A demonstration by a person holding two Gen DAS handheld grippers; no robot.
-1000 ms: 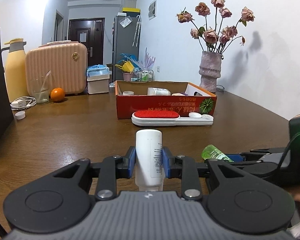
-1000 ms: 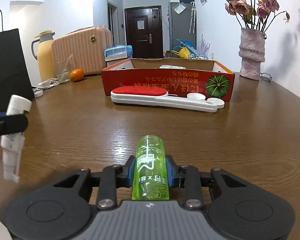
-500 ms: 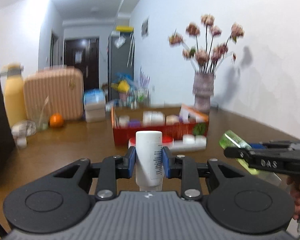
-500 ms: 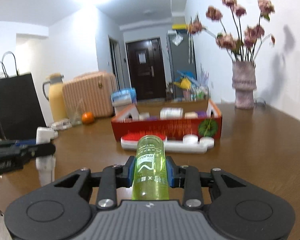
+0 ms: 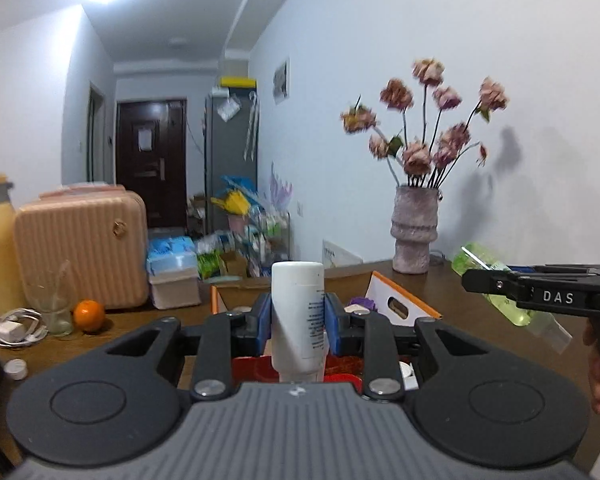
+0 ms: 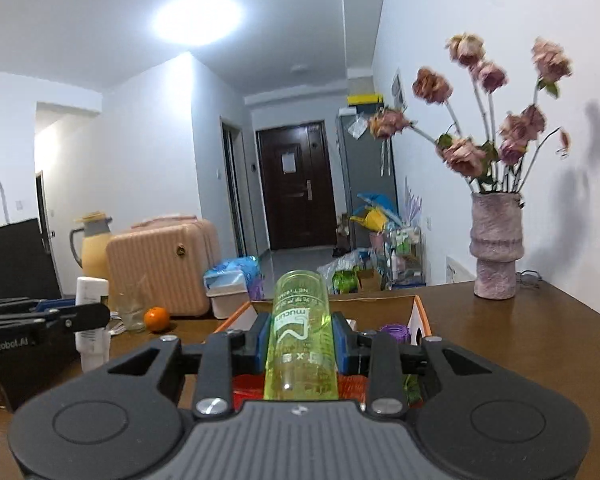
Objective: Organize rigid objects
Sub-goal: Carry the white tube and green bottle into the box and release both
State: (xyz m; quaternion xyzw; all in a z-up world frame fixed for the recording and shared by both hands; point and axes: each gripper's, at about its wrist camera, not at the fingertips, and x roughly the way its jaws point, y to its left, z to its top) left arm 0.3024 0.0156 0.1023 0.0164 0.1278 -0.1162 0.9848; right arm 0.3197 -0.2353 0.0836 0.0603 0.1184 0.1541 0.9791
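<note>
At the centre of the left wrist view, our left gripper [image 5: 297, 322] has its jaws closed on a white bottle [image 5: 298, 312], held upright. In the right wrist view, our right gripper [image 6: 300, 340] is clamped on a green bottle [image 6: 301, 336] at centre frame. Both hang above the open orange box [image 6: 418, 316] on the brown table [image 6: 520, 340], with the flower vase [image 6: 496, 248] at right.

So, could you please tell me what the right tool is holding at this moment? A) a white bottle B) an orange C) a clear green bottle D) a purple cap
C: in the right wrist view the right tool is clamped on the clear green bottle, while the white bottle sits in the left tool.
</note>
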